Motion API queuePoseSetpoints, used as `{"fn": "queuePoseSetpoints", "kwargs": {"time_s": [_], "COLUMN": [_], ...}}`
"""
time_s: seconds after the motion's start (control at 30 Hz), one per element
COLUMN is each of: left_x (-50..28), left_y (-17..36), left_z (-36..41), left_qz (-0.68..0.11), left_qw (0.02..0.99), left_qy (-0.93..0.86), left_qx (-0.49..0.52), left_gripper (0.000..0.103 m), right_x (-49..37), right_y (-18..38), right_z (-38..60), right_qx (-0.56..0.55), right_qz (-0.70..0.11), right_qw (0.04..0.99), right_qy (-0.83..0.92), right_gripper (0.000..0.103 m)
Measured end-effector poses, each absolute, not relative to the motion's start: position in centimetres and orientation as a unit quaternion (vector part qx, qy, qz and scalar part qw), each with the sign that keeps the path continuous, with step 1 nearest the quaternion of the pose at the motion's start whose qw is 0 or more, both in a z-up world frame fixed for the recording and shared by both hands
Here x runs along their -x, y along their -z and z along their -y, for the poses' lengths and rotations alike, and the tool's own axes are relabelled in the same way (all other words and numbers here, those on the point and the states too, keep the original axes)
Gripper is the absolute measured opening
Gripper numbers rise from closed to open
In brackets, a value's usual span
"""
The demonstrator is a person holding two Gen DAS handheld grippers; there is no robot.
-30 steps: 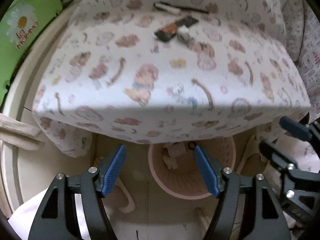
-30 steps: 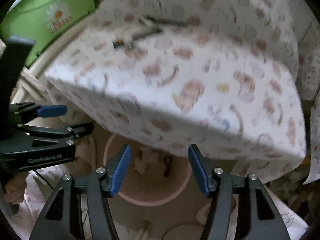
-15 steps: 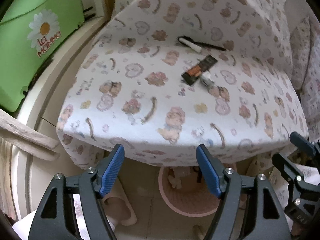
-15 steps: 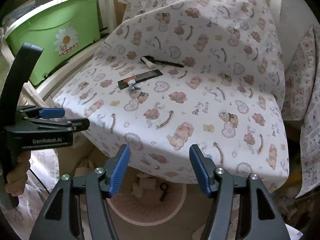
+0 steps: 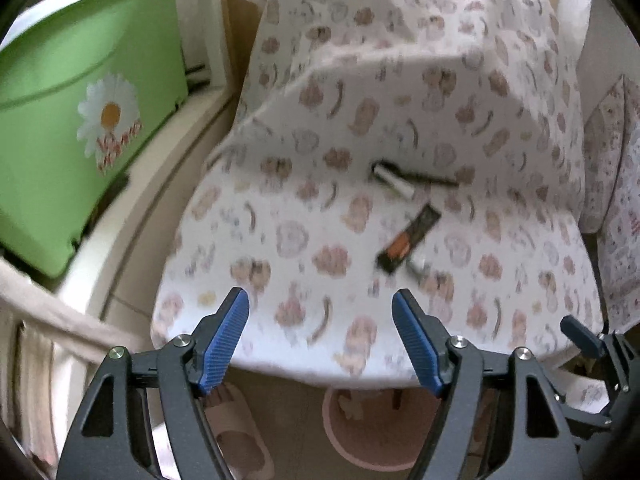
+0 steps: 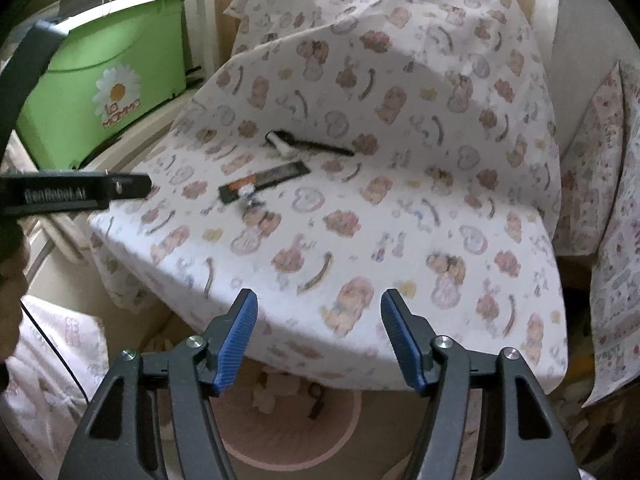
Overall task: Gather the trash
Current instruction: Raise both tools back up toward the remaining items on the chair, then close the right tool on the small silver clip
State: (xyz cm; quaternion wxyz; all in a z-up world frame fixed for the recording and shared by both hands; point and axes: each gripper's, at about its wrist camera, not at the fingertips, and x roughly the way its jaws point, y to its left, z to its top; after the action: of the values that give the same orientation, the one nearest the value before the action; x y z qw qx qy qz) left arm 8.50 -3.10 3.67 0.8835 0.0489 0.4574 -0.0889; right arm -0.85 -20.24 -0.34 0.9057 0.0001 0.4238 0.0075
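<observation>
Your way onto the patterned sheet [image 6: 400,184] is open from the front edge. A green tub [image 6: 116,76] blocks the left side. The sheet's overhang partly covers the pink bin [image 6: 288,432] below.

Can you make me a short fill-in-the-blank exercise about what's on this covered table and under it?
1. The tub left of the patterned cloth is coloured ____.
2. The pink basket stands on the floor ____ the table's edge.
3. Neither the left gripper nor the right gripper holds anything; both are ____.
4. The dark wrapper lies ____ the cloth.

Missing words: green; below; open; on
</observation>
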Motion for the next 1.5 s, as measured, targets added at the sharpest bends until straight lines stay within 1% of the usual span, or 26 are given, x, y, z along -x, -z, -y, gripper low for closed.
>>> {"fn": "queuePoseSetpoints", "kwargs": {"time_s": [0.2, 0.47, 0.67, 0.87, 0.9, 0.93, 0.97, 1.0, 1.03, 1.1, 1.17, 1.27, 1.33, 1.5], "left_x": [-11.6, -13.3, -14.9, -16.1, -16.2, -16.3, -16.4, -16.5, -16.5, -16.5, -16.4, -16.2, -16.2, -16.4], "left_y": [-4.9, -2.8, -3.3, -3.7, -3.7, -3.6, -3.6, -3.5, -3.5, -3.5, -3.5, -3.4, -3.2, -1.9], "left_z": [3.6, 2.8, 0.9, 0.1, 0.1, 0.0, 0.0, 0.0, 0.0, 0.0, 0.1, 0.3, 0.5, 1.2], "left_qz": [-0.449, -0.468, -0.459, -0.453, -0.452, -0.453, -0.454, -0.456, -0.458, -0.459, -0.458, -0.458, -0.461, -0.477], "left_qw": [0.889, 0.880, 0.887, 0.890, 0.891, 0.891, 0.890, 0.889, 0.888, 0.888, 0.888, 0.888, 0.887, 0.877], "left_qy": [0.083, 0.079, 0.052, 0.037, 0.034, 0.032, 0.032, 0.033, 0.034, 0.038, 0.042, 0.045, 0.042, 0.056], "left_qx": [-0.047, -0.026, -0.002, 0.008, 0.008, 0.008, 0.008, 0.009, 0.010, 0.011, 0.008, 0.002, -0.004, -0.011], "left_gripper": [0.073, 0.074, 0.083, 0.084, 0.084, 0.084, 0.084, 0.084, 0.084, 0.084, 0.084, 0.084, 0.084, 0.084], "right_x": [-0.8, -3.1, -7.1, -9.6, -9.9, -10.2, -10.6, -10.9, -11.1, -11.4, -11.5, -11.6, -11.6, -10.8], "right_y": [0.0, 0.9, 1.6, 2.4, 2.6, 2.8, 3.2, 3.5, 3.7, 4.1, 4.3, 4.3, 4.2, 2.7], "right_z": [20.5, 19.6, 18.2, 16.4, 16.0, 15.7, 15.4, 15.2, 15.1, 15.0, 14.9, 14.8, 14.7, 16.4], "right_qx": [-0.007, 0.005, -0.011, -0.018, -0.015, -0.009, -0.004, -0.002, -0.003, -0.010, -0.011, -0.006, -0.006, -0.024], "right_qz": [-0.410, -0.421, -0.426, -0.426, -0.426, -0.429, -0.435, -0.440, -0.444, -0.445, -0.447, -0.443, -0.440, -0.436], "right_qw": [0.912, 0.907, 0.903, 0.902, 0.902, 0.901, 0.898, 0.895, 0.893, 0.892, 0.890, 0.892, 0.893, 0.896], "right_qy": [-0.016, -0.027, -0.054, -0.068, -0.067, -0.067, -0.070, -0.073, -0.075, -0.079, -0.086, -0.092, -0.093, -0.078], "right_gripper": [0.066, 0.066, 0.066, 0.066, 0.061, 0.052, 0.048, 0.041, 0.037, 0.036, 0.028, 0.022, 0.015, 0.015]}}
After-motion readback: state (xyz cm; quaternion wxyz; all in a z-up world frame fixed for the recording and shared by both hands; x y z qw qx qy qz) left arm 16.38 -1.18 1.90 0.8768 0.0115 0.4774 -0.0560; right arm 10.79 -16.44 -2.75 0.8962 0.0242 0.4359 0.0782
